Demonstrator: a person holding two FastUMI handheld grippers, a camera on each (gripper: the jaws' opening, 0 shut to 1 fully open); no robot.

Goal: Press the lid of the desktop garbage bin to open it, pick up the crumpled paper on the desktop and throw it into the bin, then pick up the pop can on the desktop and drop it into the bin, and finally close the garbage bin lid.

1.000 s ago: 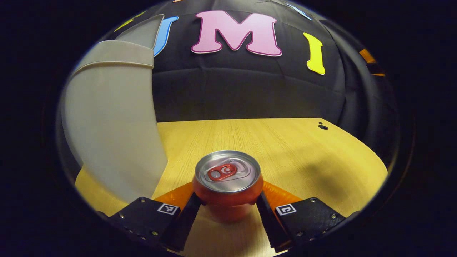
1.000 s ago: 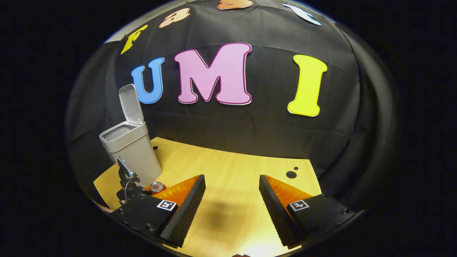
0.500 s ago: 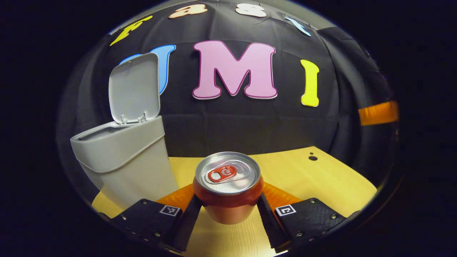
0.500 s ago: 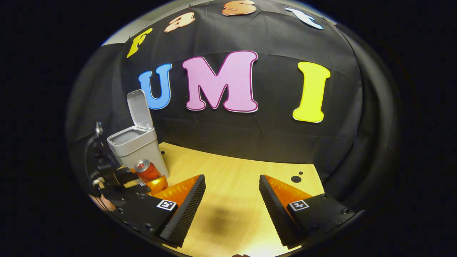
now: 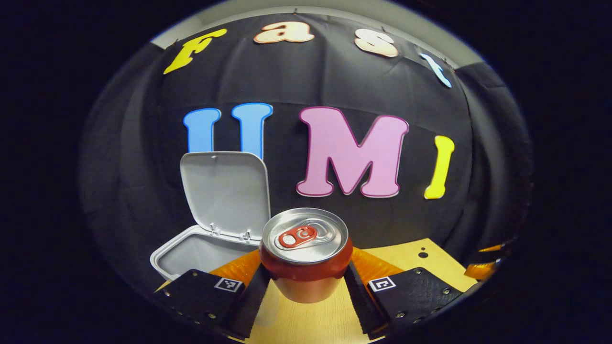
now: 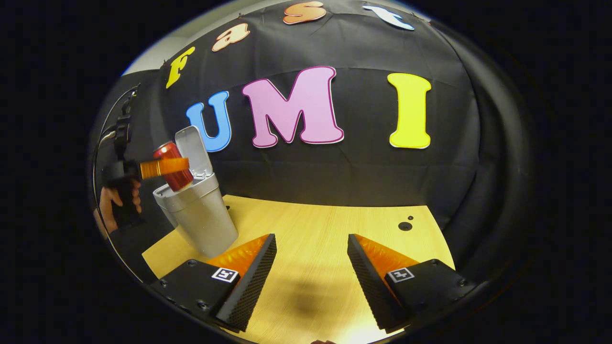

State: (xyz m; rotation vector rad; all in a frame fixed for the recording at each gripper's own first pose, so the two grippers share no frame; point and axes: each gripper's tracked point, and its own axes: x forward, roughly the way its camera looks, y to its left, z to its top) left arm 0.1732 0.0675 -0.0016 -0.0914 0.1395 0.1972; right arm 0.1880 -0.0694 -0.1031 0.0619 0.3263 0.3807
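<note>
Now the left gripper clamps the red pop can between both fingers, gripping it by the sides just under the rim so the can stays upright, its silver top and red pull tab facing up. That side grip makes sense for a drop: parting the fingers should let the can fall straight down.

From the right gripper view, the pop can hangs in the air just over the mouth of the grey desktop garbage bin, tilted a little, with a hand on the tool's grip to the left. The bin's lid stands raised at the back on its hinges, so the opening is free to take the can. In the left gripper view that opening lies low and to the left of the can, which suggests the can may need a slight shift that way before release; otherwise it could clip the rim.

Meanwhile the right gripper waits with its fingers spread wide and nothing between them, low over the wooden desktop, well apart from the bin, probably kept clear for closing the lid afterwards.

No crumpled paper lies on the visible desktop; whether it is inside the bin cannot be told.
</note>
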